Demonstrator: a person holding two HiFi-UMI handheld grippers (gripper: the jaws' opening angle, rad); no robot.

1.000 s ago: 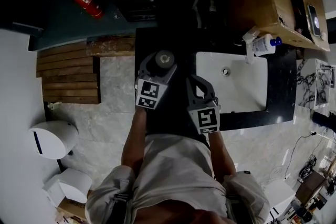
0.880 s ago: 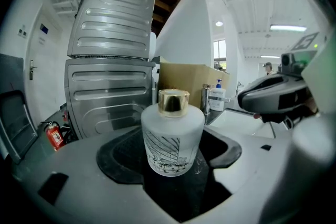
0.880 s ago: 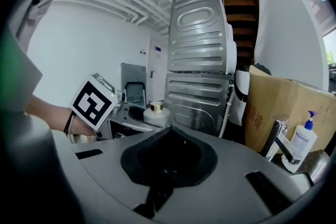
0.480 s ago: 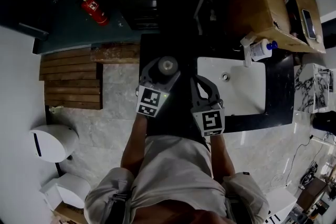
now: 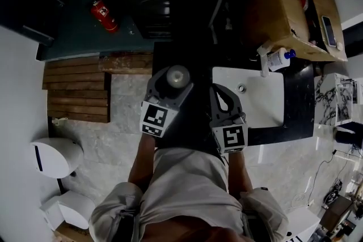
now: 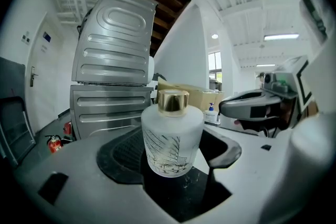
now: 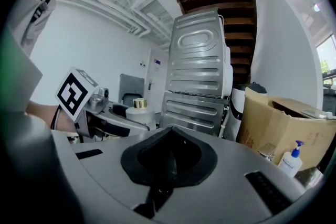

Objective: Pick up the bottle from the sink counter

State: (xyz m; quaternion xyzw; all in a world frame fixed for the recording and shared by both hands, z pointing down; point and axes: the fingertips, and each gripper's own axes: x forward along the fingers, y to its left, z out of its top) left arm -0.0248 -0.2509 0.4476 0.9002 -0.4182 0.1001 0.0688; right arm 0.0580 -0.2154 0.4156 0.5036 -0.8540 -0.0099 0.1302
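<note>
- Dark tabletop (image 5: 300, 100) with a white sink (image 5: 258, 96); the person's torso hides its near edge.
- Left tongs (image 5: 173, 77) clamp the bottle (image 6: 172, 136) left of the sink; whether it is clear of the tabletop cannot be told.
- Right tongs (image 7: 169, 157), pressed together on nothing, hang just beside them.
- The bottle is frosted glass with a gold cap and a line drawing on its side; the print below is too small to read.
- Pump bottle (image 5: 278, 58) behind the sink, label unreadable.

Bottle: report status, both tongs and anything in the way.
Left tongs shut on frosted, gold-capped bottle, upright. Right tongs shut, empty, alongside. Pump bottle at far edge of sink, clear of both.
</note>
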